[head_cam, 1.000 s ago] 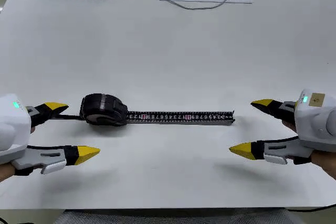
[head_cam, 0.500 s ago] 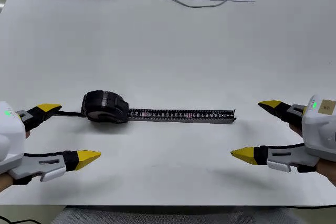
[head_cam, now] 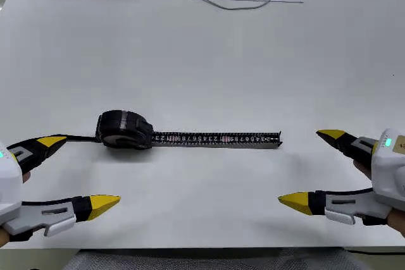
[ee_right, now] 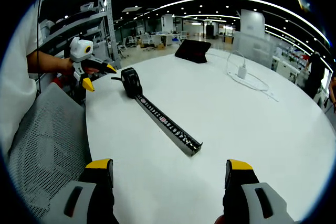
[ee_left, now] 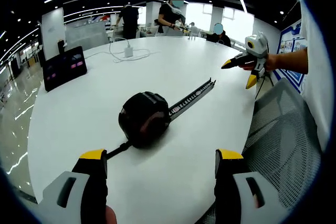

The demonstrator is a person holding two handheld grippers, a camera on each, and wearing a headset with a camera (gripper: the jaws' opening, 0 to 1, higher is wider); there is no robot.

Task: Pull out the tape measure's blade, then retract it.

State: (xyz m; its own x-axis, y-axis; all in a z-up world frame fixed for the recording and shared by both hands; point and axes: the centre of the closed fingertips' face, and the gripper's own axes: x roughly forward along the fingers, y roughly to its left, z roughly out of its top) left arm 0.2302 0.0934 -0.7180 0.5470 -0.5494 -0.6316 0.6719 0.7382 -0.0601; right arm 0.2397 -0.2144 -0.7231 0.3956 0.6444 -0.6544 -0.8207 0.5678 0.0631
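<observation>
Both grippers are backing away, the left gripper (head_cam: 90, 169) and right gripper (head_cam: 299, 166) holding jaws spread and empty, while the black round tape measure (head_cam: 124, 131) is lying on the white tabletop (head_cam: 202, 61), its extended blade (head_cam: 218, 139) likely whipping back if released unguided

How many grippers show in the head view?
2. The left gripper at lower left, beside the tape measure; the right gripper at lower right, beyond its blade end. Both open, touching nothing.

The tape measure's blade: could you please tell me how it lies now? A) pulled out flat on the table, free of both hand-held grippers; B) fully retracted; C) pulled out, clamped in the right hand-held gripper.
A: the blade lies extended on the table, with the left hand-held gripper and right hand-held gripper open, apart from it.
</observation>
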